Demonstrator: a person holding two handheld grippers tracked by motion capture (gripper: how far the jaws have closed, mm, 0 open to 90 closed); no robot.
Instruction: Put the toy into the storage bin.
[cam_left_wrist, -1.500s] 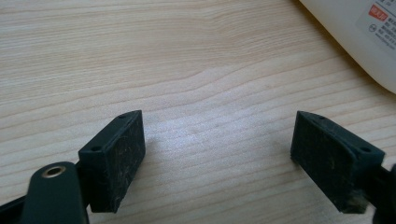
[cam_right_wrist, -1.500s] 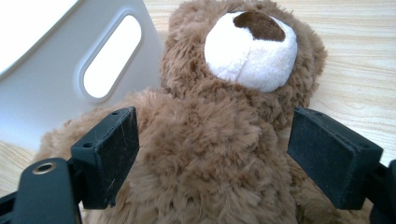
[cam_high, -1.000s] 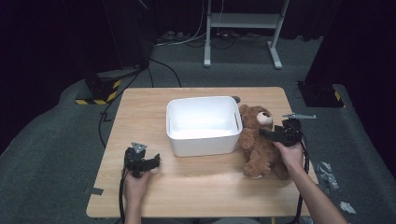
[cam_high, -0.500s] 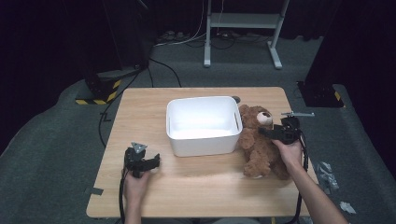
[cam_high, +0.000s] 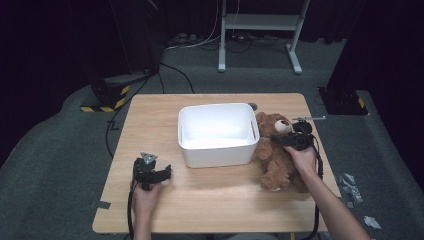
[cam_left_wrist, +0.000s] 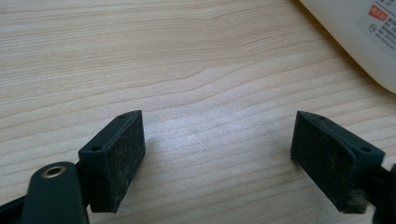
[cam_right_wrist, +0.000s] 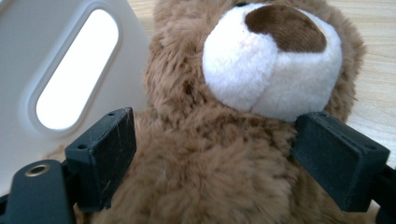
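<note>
while the left gripper rests wide, the right gripper straddles the teddy bear, wide.

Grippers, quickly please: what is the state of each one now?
Left gripper: open, holding nothing, above the bare table.
Right gripper: open, jaws on either side of the teddy bear, not closed on it.

A light wooden rectangular table stands on grey carpeted floor. Behind, a white metal stand, trailing black cables and apparently dark curtains.
</note>
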